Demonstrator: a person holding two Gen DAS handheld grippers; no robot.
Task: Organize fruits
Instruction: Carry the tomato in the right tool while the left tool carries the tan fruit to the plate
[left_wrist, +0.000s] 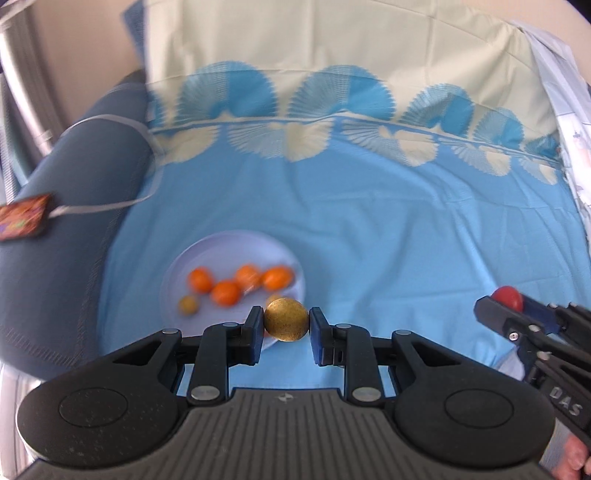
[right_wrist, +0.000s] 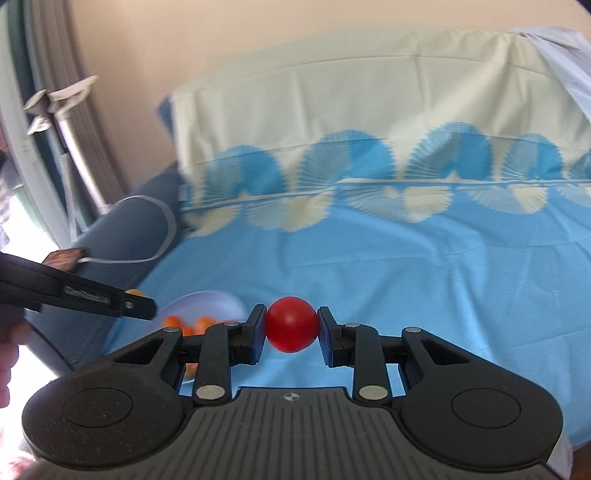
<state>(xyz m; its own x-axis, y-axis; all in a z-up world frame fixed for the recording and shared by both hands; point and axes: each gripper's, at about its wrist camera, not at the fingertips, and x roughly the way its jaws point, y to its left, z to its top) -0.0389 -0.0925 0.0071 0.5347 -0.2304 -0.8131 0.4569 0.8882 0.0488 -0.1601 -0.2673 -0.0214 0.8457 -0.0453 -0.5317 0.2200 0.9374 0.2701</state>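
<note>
**Both grippers carry a fruit above the blue sheet**

The sheet (left_wrist: 369, 229) spreads wide and flat, with a broad bare stretch of plain blue running from the plate (left_wrist: 207, 254) over to the right side and back toward the band of fan shapes. Beyond that band the cloth turns cream and rises like a backrest, closing off the far side. On the left the sheet ends against a dark blue padded arm (left_wrist: 74, 192), where a pale cord (left_wrist: 110, 206) loops across to a small coloured tag (left_wrist: 24, 218). At the far right the sheet ends against a pale patterned cloth (left_wrist: 576, 147). The near side of the sheet is hidden under the gripper bodies.

The plate sits left of centre on the sheet, near the padded arm. On it lie four oranges (left_wrist: 225, 291) in a loose row and a small yellowish fruit (left_wrist: 188, 304) just beside them, toward the near rim. Another fruit is partly hidden behind the left gripper's load.

The left gripper (left_wrist: 287, 325) is clamped on a golden-brown fruit (left_wrist: 287, 324), both pads pressing its sides, the fruit sitting right at the fingertips. Seen from its camera, it hangs over the near rim of the plate.

The right gripper (right_wrist: 291, 325) is clamped on a red fruit (right_wrist: 291, 324), held the same way at the very tips. It is to the right of the plate, over bare sheet, well apart from the left gripper, which shows at the left edge of its view.
</note>
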